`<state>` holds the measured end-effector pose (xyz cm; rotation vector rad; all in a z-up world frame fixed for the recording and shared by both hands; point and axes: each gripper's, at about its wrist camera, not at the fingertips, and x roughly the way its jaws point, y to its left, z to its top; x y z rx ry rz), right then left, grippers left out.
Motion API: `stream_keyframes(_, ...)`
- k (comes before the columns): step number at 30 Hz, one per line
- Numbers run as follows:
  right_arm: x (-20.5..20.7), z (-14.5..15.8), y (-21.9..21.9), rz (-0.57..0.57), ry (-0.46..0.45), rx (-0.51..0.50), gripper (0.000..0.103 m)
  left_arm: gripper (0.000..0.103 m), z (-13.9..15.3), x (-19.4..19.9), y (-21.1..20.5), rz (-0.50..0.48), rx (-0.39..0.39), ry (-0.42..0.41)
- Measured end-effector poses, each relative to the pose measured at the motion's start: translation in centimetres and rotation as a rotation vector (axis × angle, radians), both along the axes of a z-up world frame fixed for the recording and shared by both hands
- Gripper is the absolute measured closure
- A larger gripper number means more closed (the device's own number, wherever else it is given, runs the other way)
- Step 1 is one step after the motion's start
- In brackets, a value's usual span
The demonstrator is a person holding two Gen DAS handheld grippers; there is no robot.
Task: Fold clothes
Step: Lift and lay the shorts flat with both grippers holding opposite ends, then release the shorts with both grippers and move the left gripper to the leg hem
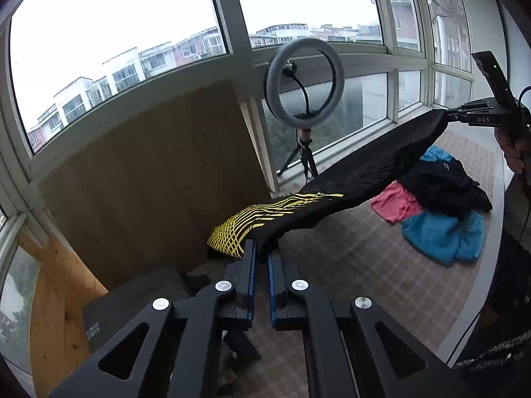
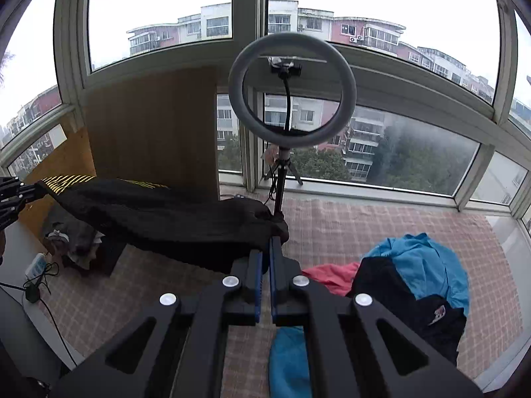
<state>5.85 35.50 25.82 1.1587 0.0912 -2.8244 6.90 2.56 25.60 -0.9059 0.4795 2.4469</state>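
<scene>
A black garment with yellow line print (image 1: 348, 179) hangs stretched in the air between both grippers. My left gripper (image 1: 262, 248) is shut on its printed end. The right gripper (image 1: 448, 114) shows far right in the left wrist view, clamped on the other end, with a hand below it. In the right wrist view my right gripper (image 2: 266, 243) is shut on the black garment (image 2: 172, 219), and the left gripper (image 2: 35, 189) holds the yellow-printed end at the far left. The cloth sags a little above the checked table cover (image 2: 332, 225).
A pile of clothes (image 2: 415, 278), blue, black and pink, lies on the cover at the right. A ring light on a tripod (image 2: 292, 89) stands at the far edge by the windows. A wooden board (image 1: 149, 172) leans at left; cables and a power strip (image 2: 36, 265) lie lower left.
</scene>
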Motion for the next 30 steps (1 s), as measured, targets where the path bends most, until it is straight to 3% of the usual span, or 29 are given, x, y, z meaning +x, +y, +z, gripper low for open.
stream_keyframes(5, 4.7, -14.0, -1.1, -0.064, -0.248, 0.049, 0.100, 0.098, -12.9, 5.4, 0.1, -0.039, -0.039, -0.293)
stream_keyframes(7, 5.9, -17.4, -1.1, -0.077, -0.328, 0.032, 0.100, 0.098, -15.6, 6.7, 0.0, -0.034, -0.029, -0.363)
stream_keyframes(9, 6.8, -19.0, -1.4, -0.086, -0.357, 0.055, 0.100, 0.098, -16.9, 7.8, -0.2, -0.026, -0.023, -0.388)
stream_keyframes(16, 9.2, -17.7, -1.1, -0.094, -0.366, -0.020, 0.100, 0.098, -17.1, 10.5, -1.7, -0.032, 0.009, -0.418)
stream_keyframes(19, 9.5, -19.0, -1.9, -0.058, -0.405, 0.019, 0.100, 0.097, -17.4, 11.3, -2.7, -0.034, 0.007, -0.460)
stream_keyframes(23, 9.4, -21.7, -3.0, 0.000, -0.511, 0.070, 0.098, 0.093, -21.1, 11.1, -2.8, 0.001, -0.043, -0.548)
stream_keyframes(25, 9.7, -21.6, -3.3, 0.032, -0.518, 0.115, 0.097, 0.094, -21.5, 11.6, -3.2, 0.010, -0.052, -0.560)
stream_keyframes(30, 10.7, -19.7, -2.4, 0.141, -0.551, 0.088, 0.095, 0.094, -21.2, 12.6, -4.6, 0.054, -0.039, -0.583)
